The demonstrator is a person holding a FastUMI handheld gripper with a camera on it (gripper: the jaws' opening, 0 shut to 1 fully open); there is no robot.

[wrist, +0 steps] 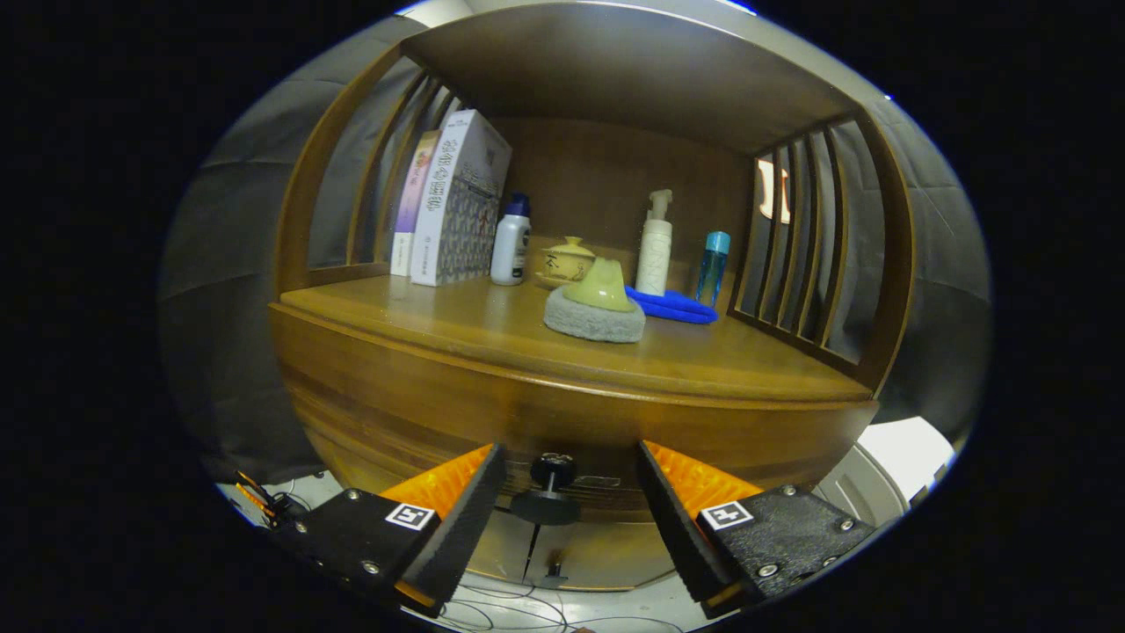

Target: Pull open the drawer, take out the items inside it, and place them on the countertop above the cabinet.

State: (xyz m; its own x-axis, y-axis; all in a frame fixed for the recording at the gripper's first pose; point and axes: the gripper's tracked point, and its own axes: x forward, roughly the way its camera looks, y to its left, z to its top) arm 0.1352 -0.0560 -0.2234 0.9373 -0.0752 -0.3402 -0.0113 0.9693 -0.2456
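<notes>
Wooden drawer [562, 431] sits shut under the counter [492, 330], its front flush below the counter's front edge. Its dark knob [552, 470] stands between the fingers of the tongs [569, 483], touching neither. The tongs are spread wide and hold nothing. On the counter, a sponge [596, 312] lies mid-surface; books [453, 202] and bottles [655, 246] line the rear edge.

Dim, warm light; the cabinet [571, 413] recess lies in shadow, fisheye bends straight edges, focus sharp, claw [571, 479] fingers spread apart
</notes>
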